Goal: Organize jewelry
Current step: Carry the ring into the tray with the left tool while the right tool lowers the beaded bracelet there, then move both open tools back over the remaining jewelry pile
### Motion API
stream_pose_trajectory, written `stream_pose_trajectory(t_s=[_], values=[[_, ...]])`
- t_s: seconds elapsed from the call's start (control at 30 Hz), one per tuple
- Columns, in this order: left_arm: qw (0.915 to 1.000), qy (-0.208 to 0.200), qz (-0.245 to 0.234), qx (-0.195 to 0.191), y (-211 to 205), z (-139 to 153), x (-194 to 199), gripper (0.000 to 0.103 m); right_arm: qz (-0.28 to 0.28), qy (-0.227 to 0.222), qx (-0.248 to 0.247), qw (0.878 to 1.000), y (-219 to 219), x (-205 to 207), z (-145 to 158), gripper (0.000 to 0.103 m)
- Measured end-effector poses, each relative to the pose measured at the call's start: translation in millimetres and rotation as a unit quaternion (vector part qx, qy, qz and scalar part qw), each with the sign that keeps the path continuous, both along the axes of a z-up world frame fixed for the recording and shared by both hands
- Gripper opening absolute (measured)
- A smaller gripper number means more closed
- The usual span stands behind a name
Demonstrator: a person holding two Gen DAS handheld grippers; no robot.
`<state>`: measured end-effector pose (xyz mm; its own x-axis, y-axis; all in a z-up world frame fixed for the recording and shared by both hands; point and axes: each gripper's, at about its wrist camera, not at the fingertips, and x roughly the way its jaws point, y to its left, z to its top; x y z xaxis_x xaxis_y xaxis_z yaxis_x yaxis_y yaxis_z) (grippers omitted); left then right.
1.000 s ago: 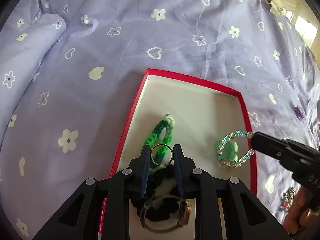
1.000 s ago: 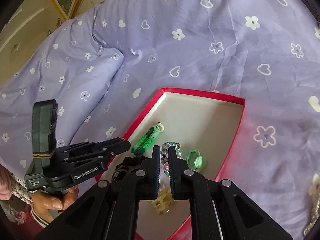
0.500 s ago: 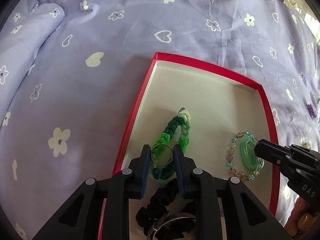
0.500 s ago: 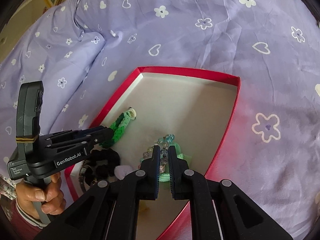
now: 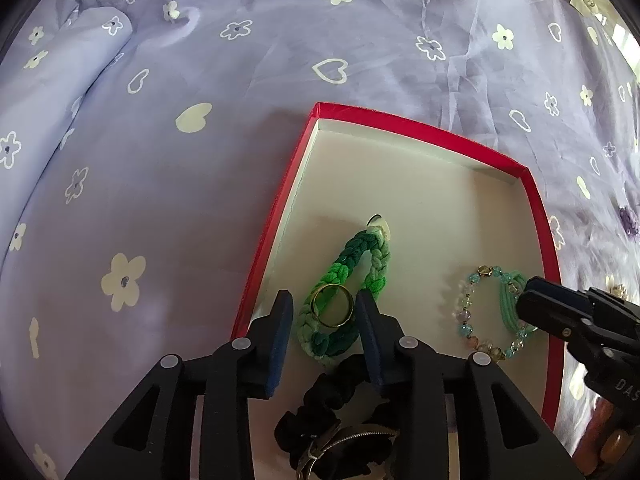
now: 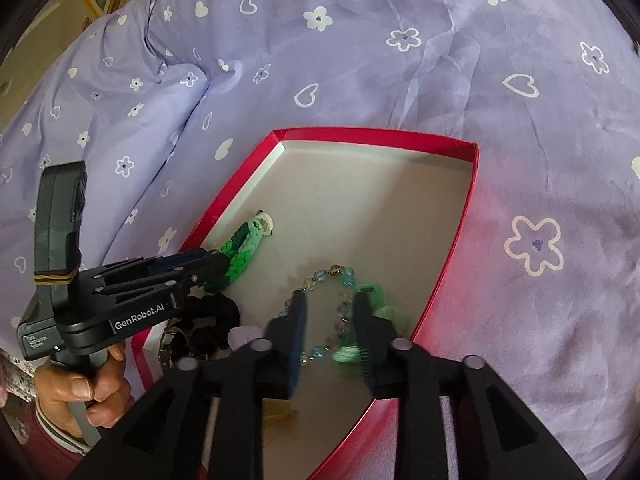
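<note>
A red-rimmed box point(image 5: 400, 121) with a cream floor lies on the purple bedspread; it also shows in the right wrist view point(image 6: 400, 136). My left gripper point(image 5: 323, 311) is open; a gold ring point(image 5: 333, 311) lies between its fingers on a green braided bracelet point(image 5: 360, 264). My right gripper point(image 6: 329, 312) is open over a beaded bracelet point(image 6: 320, 276) and a mint hair tie point(image 6: 376, 300), which rest on the box floor. The beaded bracelet point(image 5: 468, 312) lies at the box's right side.
A black scrunchie point(image 5: 340, 384) and a metal watch point(image 5: 344, 440) lie at the box's near end. A pale purple piece point(image 6: 244, 334) lies beside the scrunchie point(image 6: 212, 312). More jewelry point(image 5: 630, 226) lies on the bedspread right of the box. A pillow fold point(image 5: 60, 80) rises at left.
Both grippers have opened. The left one let go of the gold ring onto the green bracelet. The right one let go of the beaded bracelet and mint tie in the box.
</note>
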<state>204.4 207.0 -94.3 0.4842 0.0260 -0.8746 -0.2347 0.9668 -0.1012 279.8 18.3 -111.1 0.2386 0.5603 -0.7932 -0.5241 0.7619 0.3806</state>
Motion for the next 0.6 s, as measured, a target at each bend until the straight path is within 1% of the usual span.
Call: stream_pose_trajectory(t_s=[0.13, 0.2, 0.27, 0.33, 0.6], values=[[1.0, 0.002, 0.003, -0.001, 2, 1, -3, 0.035, -0.003, -0.002, 0.004, 1.0, -3, -2, 5, 0.031], [1.0, 0.003, 0.004, -0.003, 2, 2, -4, 0.038, -0.004, -0.002, 0.005, 1.0, -6, -4, 7, 0.031], [1.0, 0.002, 0.005, -0.002, 2, 4, -6, 0.042, -0.006, -0.004, 0.007, 1.0, -10, -7, 10, 0.034], [1.0, -0.002, 0.005, -0.002, 2, 7, -8, 0.044, -0.008, -0.007, 0.01, 1.0, -15, -10, 16, 0.039], [0.9998, -0.016, 0.009, -0.005, -2, 24, -24, 0.049, -0.031, -0.025, 0.022, 0.999, -51, -26, 41, 0.04]])
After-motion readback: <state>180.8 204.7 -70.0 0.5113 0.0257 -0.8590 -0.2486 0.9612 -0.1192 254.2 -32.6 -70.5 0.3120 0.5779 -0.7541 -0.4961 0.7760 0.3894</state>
